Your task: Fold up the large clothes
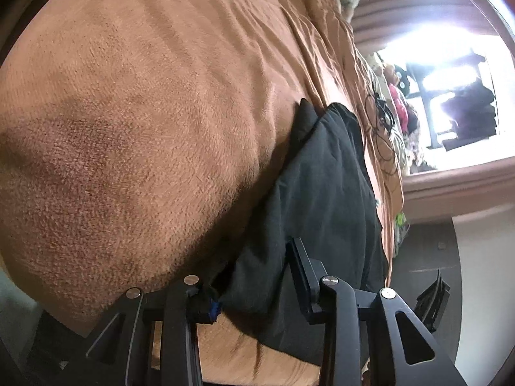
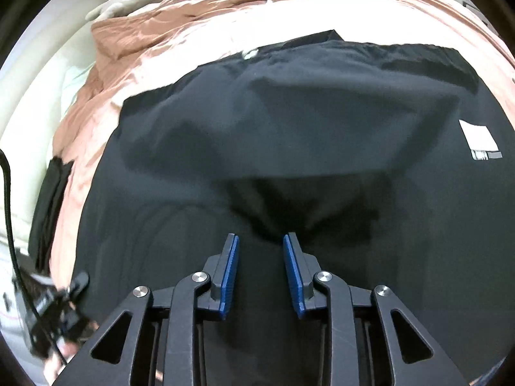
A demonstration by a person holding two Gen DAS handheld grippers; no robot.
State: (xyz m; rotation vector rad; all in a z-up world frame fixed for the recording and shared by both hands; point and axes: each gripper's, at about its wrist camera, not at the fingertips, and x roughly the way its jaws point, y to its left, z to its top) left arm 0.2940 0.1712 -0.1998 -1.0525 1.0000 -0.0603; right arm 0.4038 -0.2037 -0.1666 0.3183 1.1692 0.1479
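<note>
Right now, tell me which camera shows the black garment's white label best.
The right wrist view. The white label shows there near the right edge of the black garment, which lies spread on the brown bedcover. The left wrist view shows only a narrow edge-on strip of the garment, with no label visible.

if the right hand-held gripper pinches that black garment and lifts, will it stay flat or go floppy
Probably floppy: the black garment already shows soft creases and a sunken fold ahead of the right hand-held gripper, whose jaws stand open. It likely drapes and trails rather than lifting flat. It may drag a little on the fuzzy brown blanket rather than slide freely.
</note>
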